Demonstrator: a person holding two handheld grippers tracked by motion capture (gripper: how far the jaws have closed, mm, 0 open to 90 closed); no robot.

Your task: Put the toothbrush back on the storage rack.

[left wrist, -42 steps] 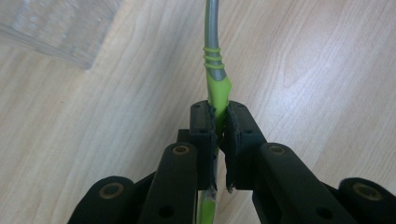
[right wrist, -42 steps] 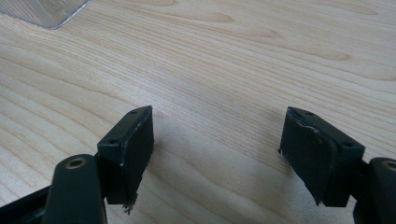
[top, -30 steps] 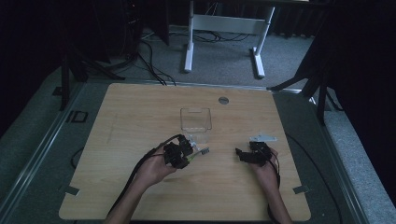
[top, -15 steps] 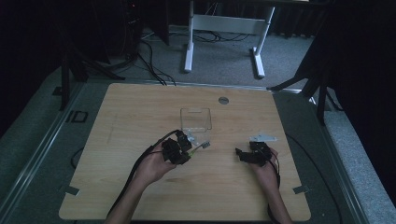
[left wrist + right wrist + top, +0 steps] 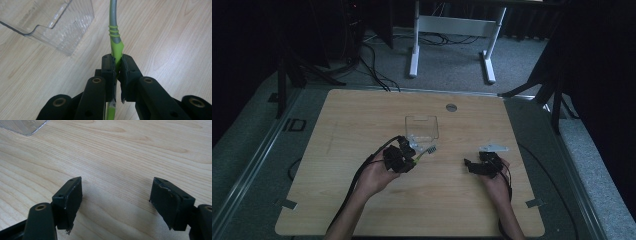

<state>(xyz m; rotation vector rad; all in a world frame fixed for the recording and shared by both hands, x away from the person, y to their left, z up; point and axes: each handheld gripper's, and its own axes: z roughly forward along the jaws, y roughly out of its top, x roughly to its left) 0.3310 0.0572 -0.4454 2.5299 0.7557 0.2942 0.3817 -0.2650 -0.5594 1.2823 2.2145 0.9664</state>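
Note:
A green-and-grey toothbrush is pinched by its green handle between the pads of my left gripper, which is shut on it. Its grey end points away over the wood towards a clear plastic container. In the high view my left gripper sits just in front of the container, with the toothbrush sticking out to the right. My right gripper rests low on the table at the right, its jaws open wide with only bare wood between them.
The wooden table has a round metal grommet near its far edge. A corner of the container lies far ahead of the right jaws. White desk legs and cables lie on the floor beyond the table.
My left hand has shifted slightly towards the clear container, carrying the toothbrush with it. The right hand has stayed still.

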